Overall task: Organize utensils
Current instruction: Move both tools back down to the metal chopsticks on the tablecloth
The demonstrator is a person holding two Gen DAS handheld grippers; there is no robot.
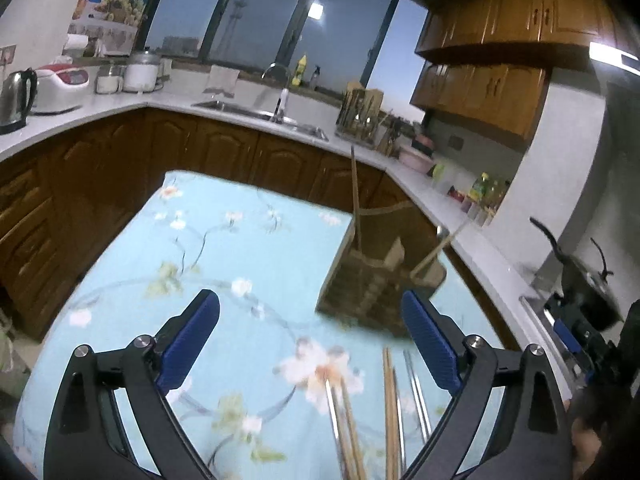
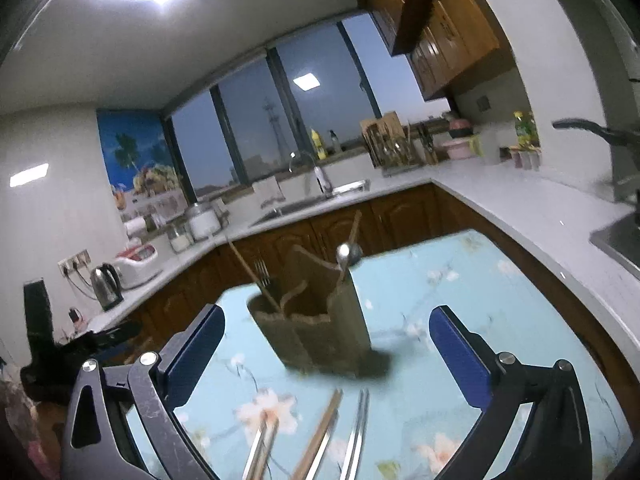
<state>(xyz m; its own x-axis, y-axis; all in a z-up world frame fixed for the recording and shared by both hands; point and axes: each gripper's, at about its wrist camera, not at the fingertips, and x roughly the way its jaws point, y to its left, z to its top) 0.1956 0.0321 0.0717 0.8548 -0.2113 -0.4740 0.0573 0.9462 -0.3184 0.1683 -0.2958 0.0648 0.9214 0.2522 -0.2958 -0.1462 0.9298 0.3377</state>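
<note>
A brown wooden utensil holder (image 1: 372, 284) (image 2: 320, 328) stands on the blue floral tablecloth (image 1: 224, 264). In it are a fork (image 2: 262, 274), a spoon (image 2: 346, 254) and wooden sticks (image 1: 355, 196). Several chopsticks, wooden (image 1: 390, 408) (image 2: 320, 436) and metal (image 1: 418, 396) (image 2: 358, 436), lie on the cloth in front of the holder. My left gripper (image 1: 310, 336) is open and empty above the cloth, chopsticks between its fingers. My right gripper (image 2: 326, 354) is open and empty, with the holder just beyond its fingers.
White counters (image 1: 248, 114) with brown cabinets ring the table. A sink (image 2: 316, 200), a kettle (image 1: 16, 96), a rice cooker (image 1: 60, 84), jars, bottles (image 1: 486, 192) and a knife rack (image 1: 362, 114) stand on them. The other gripper (image 1: 576, 332) shows at the right edge.
</note>
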